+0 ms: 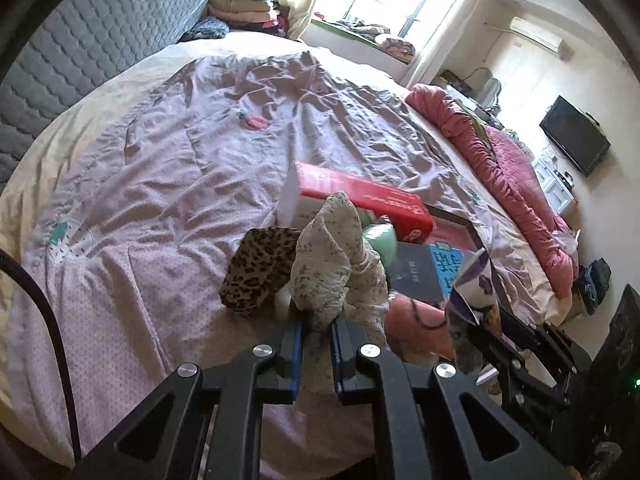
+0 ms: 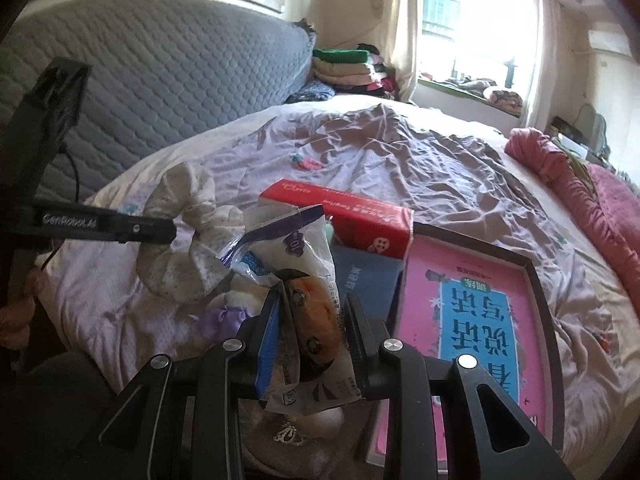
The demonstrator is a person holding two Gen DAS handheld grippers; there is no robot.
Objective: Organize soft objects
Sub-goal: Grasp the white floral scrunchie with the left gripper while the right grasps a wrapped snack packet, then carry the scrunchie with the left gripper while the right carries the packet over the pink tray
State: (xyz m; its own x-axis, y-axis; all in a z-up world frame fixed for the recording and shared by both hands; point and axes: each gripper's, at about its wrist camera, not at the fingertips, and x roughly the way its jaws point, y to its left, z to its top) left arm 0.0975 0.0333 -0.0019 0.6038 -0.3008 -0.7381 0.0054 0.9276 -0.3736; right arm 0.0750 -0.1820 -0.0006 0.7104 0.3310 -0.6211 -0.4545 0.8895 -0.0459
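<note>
With your left gripper (image 1: pixel 316 322) clamped on the speckled cloth (image 1: pixel 336 256) and your right gripper (image 2: pixel 312 328) pinching the plastic packet (image 2: pixel 304 280), lift each clear of the bed (image 1: pixel 160 160) before sorting.

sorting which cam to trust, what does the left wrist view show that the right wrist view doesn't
Only the left wrist view shows the leopard-print pouch and the wall TV. Only the right wrist view shows the purple bow and the pink book cover in full. Both show the floral cloth in the left gripper, the plastic packet in the right gripper, and the red box.
</note>
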